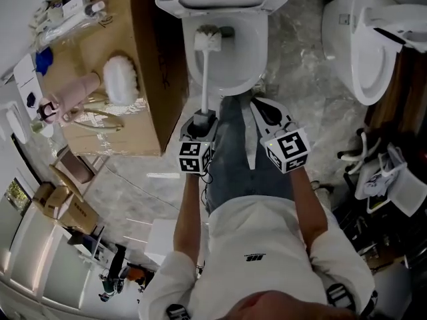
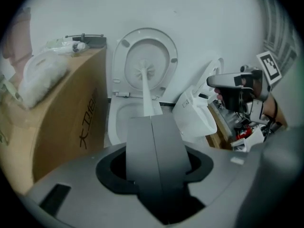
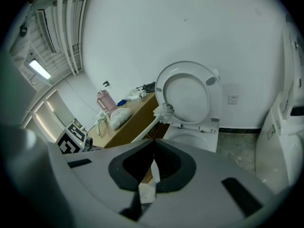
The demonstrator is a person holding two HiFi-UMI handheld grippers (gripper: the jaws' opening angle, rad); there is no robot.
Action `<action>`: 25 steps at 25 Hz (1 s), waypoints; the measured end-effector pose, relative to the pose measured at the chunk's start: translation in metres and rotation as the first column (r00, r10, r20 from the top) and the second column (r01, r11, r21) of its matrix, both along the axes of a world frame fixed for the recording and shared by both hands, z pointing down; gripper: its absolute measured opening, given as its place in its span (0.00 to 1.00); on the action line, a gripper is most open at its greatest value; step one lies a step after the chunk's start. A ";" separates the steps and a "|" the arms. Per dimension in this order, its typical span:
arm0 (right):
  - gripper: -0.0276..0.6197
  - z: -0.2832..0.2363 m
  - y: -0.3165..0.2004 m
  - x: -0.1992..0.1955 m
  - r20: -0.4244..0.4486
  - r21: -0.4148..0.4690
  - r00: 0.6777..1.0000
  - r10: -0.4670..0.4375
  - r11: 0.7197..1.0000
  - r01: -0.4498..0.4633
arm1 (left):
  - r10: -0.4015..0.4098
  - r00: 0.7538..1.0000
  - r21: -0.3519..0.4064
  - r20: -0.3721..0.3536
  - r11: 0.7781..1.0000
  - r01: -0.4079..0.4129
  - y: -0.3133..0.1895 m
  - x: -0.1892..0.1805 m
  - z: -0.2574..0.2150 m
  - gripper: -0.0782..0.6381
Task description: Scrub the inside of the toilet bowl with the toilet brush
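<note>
Left gripper (image 1: 203, 117), jaws shut on the toilet brush (image 1: 208, 40), should press bristles firmly round the toilet bowl (image 1: 250, 39), top centre; right gripper (image 1: 261, 107) closed, seemingly empty.

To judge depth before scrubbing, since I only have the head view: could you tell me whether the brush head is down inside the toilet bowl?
Observer: Not yet; the right gripper view shows the toilet brush head above the toilet bowl rim, against the lower left edge of the raised seat.
Operator: Thank you; are the left tongs gripping the handle?
Observer: Yes; the left gripper view shows the left gripper tongs closed, the white handle emerging past their tips.
Operator: And the right tongs?
Observer: The right gripper tongs are closed too.
</note>
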State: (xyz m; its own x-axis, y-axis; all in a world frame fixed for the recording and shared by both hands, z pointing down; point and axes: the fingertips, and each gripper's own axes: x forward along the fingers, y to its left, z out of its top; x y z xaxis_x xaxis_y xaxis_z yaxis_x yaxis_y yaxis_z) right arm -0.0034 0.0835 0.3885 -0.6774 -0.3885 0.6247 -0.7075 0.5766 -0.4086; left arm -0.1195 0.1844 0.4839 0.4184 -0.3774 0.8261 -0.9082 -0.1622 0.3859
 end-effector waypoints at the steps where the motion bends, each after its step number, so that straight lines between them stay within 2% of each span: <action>1: 0.04 0.008 0.002 -0.001 -0.004 -0.010 1.000 0.007 1.000 -0.007 | 0.005 1.000 -0.010 -0.006 1.000 -0.006 0.001 -0.001 0.007 0.43; 16: 0.04 0.099 0.020 -0.027 -0.050 -0.101 0.999 0.020 0.995 -0.025 | 0.074 0.997 -0.113 -0.029 0.991 -0.077 -0.002 -0.014 0.109 0.43; 25: 0.04 0.130 0.026 -0.029 -0.078 -0.143 0.996 0.034 0.989 -0.045 | 0.129 0.992 -0.231 0.015 0.965 -0.122 0.006 -0.030 0.155 0.43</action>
State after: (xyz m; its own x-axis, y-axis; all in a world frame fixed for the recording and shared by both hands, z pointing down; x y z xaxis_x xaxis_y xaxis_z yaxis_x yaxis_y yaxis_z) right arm -0.0324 0.1097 0.5186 -0.6123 -0.3159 0.7248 -0.7605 0.4861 -0.4305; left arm -0.1495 0.1904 0.6390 0.4244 -0.1222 0.8972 -0.8978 -0.1858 0.3994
